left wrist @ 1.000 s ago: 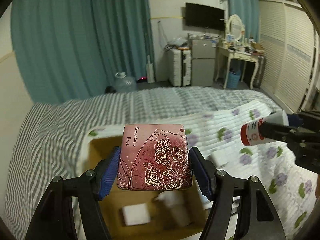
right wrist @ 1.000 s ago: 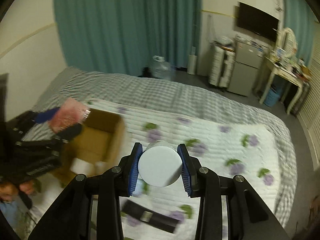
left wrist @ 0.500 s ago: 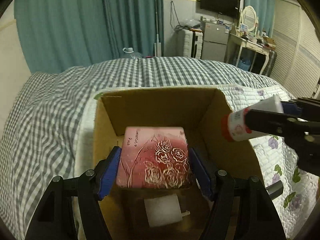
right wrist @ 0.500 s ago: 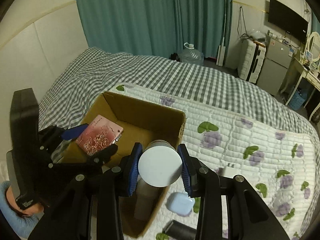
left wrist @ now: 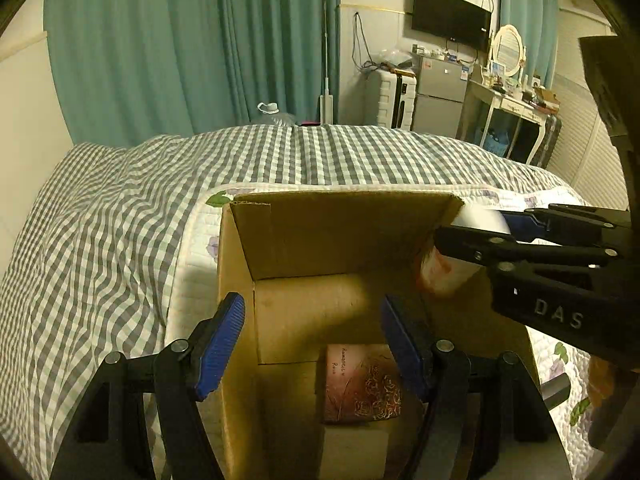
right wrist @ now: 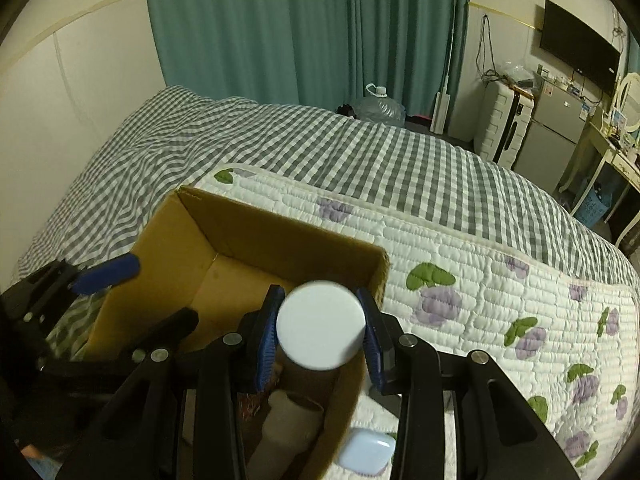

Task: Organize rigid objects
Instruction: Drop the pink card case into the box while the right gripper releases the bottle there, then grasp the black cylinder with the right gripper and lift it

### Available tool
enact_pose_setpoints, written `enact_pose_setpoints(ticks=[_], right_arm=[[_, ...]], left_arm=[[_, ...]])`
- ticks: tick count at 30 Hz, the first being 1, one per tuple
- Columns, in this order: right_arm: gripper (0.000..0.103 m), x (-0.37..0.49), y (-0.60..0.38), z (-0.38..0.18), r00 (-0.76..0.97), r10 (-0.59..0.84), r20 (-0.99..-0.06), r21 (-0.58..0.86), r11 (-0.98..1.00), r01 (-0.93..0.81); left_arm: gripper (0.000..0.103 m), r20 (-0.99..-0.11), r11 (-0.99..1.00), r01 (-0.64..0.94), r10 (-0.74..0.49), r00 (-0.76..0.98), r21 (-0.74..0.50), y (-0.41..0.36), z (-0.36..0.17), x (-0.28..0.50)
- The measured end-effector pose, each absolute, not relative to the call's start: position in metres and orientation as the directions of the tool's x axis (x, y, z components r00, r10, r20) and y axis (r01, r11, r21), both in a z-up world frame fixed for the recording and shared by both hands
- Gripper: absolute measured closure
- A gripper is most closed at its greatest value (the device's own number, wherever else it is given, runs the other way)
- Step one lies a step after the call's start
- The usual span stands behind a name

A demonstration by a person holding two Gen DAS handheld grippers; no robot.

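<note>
An open cardboard box (left wrist: 320,236) stands on the bed; it also shows in the right wrist view (right wrist: 280,240). My left gripper (left wrist: 312,344) is open over the box, its left finger outside the box wall. The pink rose-printed tin (left wrist: 362,384) lies inside the box below it, on a white object (left wrist: 356,446). My right gripper (right wrist: 320,336) is shut on a white-capped bottle (right wrist: 320,328) with a red label (left wrist: 444,276), held over the box's right side.
A pale blue case (right wrist: 366,454) lies on the floral quilt (right wrist: 480,280) beside the box. Another pale bottle (right wrist: 288,420) lies in the box. A grey checked bedspread (left wrist: 100,220) covers the bed; curtains, fridge and dressing table stand behind.
My left gripper has opened and let go of the rose tin, which now lies in the box. My right gripper has carried the bottle over the box's right edge.
</note>
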State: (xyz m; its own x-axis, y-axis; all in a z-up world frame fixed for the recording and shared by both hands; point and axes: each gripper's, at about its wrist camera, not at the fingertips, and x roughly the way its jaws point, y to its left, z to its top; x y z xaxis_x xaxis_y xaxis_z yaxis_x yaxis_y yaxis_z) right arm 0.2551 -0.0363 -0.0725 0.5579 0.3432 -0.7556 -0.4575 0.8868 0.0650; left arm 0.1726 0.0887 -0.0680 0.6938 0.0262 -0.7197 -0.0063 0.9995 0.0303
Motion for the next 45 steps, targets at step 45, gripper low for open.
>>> enact_pose_setpoints(ticks=[45], right_arm=[[0.036,0.135,-0.148,-0.209,0.347,0.228,-0.910,-0.100,0.691,-0.716]], left_arm=[[0.031,-0.835,0.989,-0.106,0.148,0.530,0.107,-0.043,-0.148,0.044]])
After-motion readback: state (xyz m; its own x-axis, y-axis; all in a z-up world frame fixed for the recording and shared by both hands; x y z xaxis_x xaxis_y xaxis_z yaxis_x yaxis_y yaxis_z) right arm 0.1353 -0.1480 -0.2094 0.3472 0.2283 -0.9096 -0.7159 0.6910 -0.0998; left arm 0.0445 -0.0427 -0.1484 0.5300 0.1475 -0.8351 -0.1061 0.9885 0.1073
